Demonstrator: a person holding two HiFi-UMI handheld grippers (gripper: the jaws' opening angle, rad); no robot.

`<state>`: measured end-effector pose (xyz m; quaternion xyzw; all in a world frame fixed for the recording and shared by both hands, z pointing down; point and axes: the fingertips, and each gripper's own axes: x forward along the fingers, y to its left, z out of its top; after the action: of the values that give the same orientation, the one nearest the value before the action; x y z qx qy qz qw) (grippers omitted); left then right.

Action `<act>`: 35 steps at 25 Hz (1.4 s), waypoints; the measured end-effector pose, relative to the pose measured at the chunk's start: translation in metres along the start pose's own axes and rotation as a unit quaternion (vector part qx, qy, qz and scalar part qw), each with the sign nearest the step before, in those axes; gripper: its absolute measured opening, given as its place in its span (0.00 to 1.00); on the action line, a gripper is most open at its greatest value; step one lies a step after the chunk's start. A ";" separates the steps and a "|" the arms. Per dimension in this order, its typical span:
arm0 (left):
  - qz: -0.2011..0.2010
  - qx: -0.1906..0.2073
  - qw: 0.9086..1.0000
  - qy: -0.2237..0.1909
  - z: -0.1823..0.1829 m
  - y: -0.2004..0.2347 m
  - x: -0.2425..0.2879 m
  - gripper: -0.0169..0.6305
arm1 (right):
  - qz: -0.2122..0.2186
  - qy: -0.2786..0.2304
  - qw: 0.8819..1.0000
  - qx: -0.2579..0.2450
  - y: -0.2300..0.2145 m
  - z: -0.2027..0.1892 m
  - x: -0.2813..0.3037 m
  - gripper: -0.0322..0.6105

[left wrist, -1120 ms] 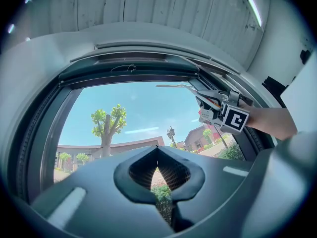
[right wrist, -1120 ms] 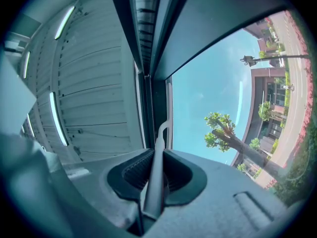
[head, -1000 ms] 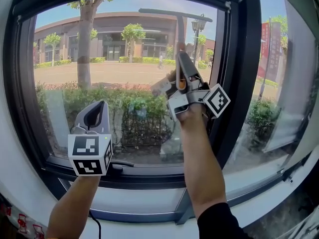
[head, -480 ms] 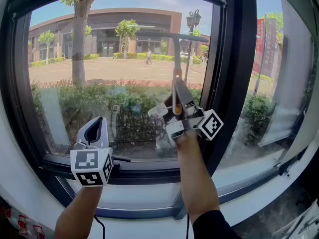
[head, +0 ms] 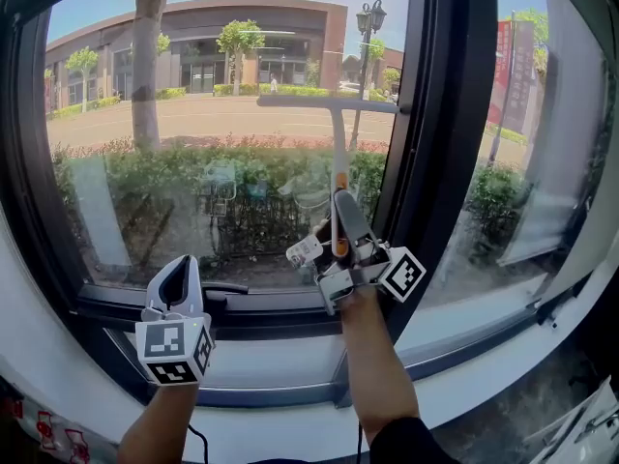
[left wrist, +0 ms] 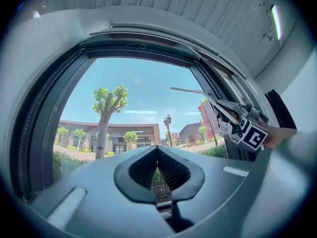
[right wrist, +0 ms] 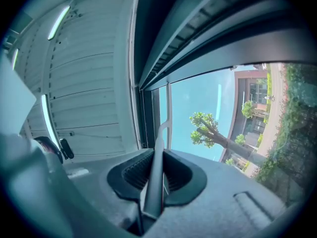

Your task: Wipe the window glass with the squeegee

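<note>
The window glass (head: 193,143) is filling the view. The squeegee (head: 336,107) is lying against it, its blade at twelve o'clock from the right gripper (head: 340,206), whose jaws are clamping the handle. At seven o'clock, the left gripper (head: 184,267) is hanging closed, empty.

Outside, we see a tall tree (head: 145,75) beside a sunlit road (head: 213,119), a low brown building (head: 203,29), a street lamp (head: 369,17) and green hedges (head: 135,177).

Squeegee (head: 338,162) smooth grey metal; window glass (head: 193,162) clear, glossy; frame (head: 445,114) dark matt.
</note>
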<state>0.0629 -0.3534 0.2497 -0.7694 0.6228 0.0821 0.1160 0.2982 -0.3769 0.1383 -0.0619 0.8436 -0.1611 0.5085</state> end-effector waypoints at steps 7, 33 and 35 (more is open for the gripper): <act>0.011 -0.015 0.999 0.030 -0.034 0.006 -0.018 0.03 | -0.021 -0.002 1.000 -0.004 -0.011 -0.017 -0.038 0.12; 0.109 0.024 0.994 0.019 0.006 0.203 -0.120 0.03 | 0.034 0.029 0.998 -0.036 0.050 -0.188 0.064 0.12; 0.118 0.030 0.993 0.014 0.015 0.236 -0.138 0.03 | 0.041 0.037 0.998 -0.023 0.051 -0.234 0.093 0.12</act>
<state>-0.1970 -0.2663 0.2549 -0.6880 0.7126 0.0660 0.1200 0.0515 -0.3046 0.1439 -0.0323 0.8671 -0.1231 0.4816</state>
